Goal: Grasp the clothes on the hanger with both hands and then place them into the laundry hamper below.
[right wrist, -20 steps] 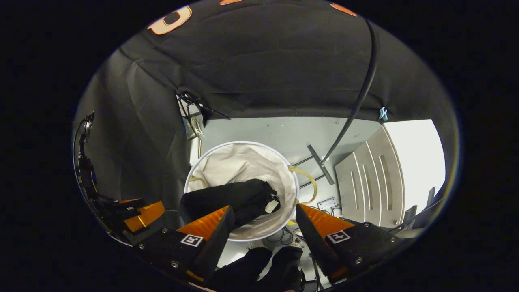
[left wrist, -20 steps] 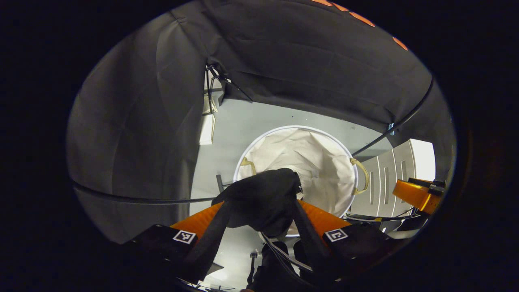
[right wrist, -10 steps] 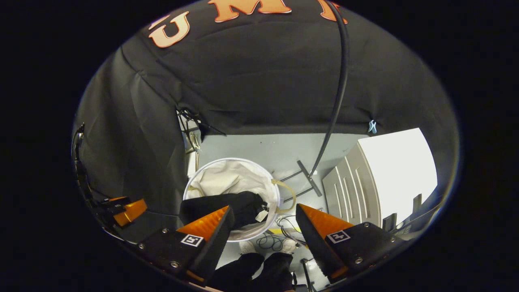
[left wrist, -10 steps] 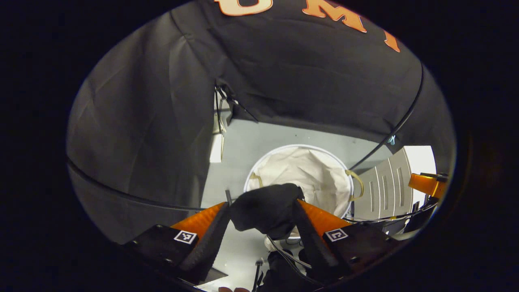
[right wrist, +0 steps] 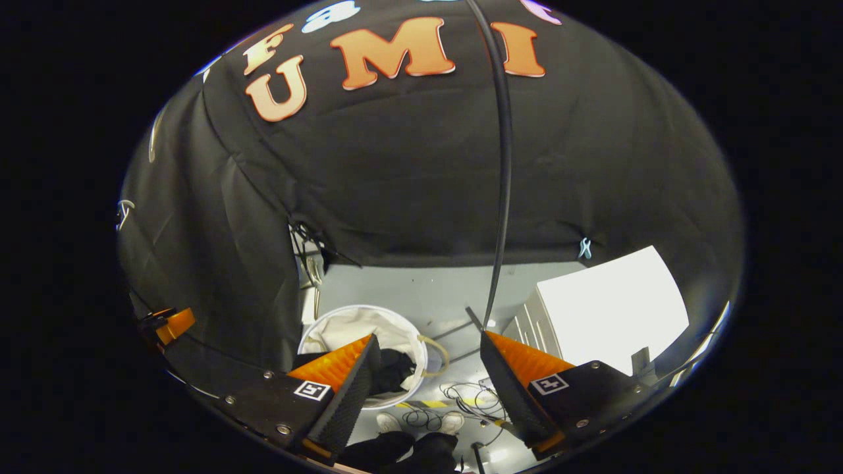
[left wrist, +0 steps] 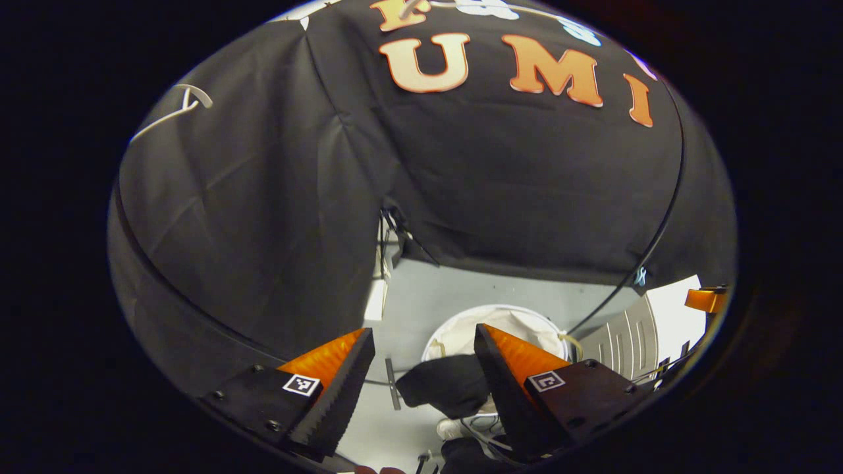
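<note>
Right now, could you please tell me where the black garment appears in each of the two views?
Left gripper view: the black garment sits low in the middle, at the near rim of the white hamper.
Right gripper view: it lies lower left of centre, inside the hamper.
Shared landmark: the hamper's tan handle.

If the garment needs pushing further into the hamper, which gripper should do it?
Left, probably: the black garment lies between the left gripper's open fingers, while the right gripper has the hamper off behind one finger.
</note>
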`<move>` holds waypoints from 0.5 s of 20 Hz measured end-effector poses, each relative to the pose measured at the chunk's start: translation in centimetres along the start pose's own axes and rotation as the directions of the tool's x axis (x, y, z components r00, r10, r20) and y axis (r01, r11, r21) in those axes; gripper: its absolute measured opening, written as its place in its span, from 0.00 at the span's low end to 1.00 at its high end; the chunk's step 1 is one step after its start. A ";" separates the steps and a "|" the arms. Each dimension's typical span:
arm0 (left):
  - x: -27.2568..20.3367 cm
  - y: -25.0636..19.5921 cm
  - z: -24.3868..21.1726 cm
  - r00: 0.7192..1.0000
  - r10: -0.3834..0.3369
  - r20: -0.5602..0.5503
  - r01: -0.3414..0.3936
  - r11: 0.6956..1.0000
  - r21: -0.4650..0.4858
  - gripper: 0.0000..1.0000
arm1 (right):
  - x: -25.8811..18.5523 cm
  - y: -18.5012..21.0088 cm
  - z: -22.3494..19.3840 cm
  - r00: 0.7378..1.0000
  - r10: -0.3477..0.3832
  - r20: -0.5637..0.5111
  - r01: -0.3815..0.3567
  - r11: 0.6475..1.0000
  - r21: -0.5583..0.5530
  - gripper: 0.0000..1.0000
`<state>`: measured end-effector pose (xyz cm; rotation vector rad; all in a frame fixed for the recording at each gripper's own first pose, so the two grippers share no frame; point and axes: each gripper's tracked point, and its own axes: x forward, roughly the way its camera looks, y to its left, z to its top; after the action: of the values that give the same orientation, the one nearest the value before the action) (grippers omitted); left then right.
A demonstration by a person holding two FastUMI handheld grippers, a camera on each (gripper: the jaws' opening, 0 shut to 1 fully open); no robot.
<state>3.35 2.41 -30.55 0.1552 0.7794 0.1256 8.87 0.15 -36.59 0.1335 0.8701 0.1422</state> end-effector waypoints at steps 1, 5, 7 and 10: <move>-1.4 0.3 1.6 0.999 0.002 0.042 -0.001 1.000 -0.014 0.96 | -0.8 -0.5 1.0 1.000 -0.004 0.026 0.004 1.000 -0.002 0.94; -5.9 1.1 5.9 0.983 0.024 0.181 -0.015 0.998 -0.053 0.99 | -4.3 -1.6 6.8 0.988 -0.012 0.152 0.016 1.000 -0.023 0.95; -7.7 1.8 8.2 0.967 0.052 0.248 -0.039 0.998 -0.054 0.99 | -6.0 -1.5 9.9 0.975 -0.010 0.220 0.017 0.999 -0.031 0.95; -10.8 2.6 11.9 0.926 0.085 0.368 -0.067 0.996 -0.059 0.98 | -9.4 -2.0 13.9 0.948 -0.012 0.318 0.030 0.998 -0.051 0.94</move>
<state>4.00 2.03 -14.26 0.1603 0.3919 0.1815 13.67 -4.34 -21.04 0.0918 0.5442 0.1204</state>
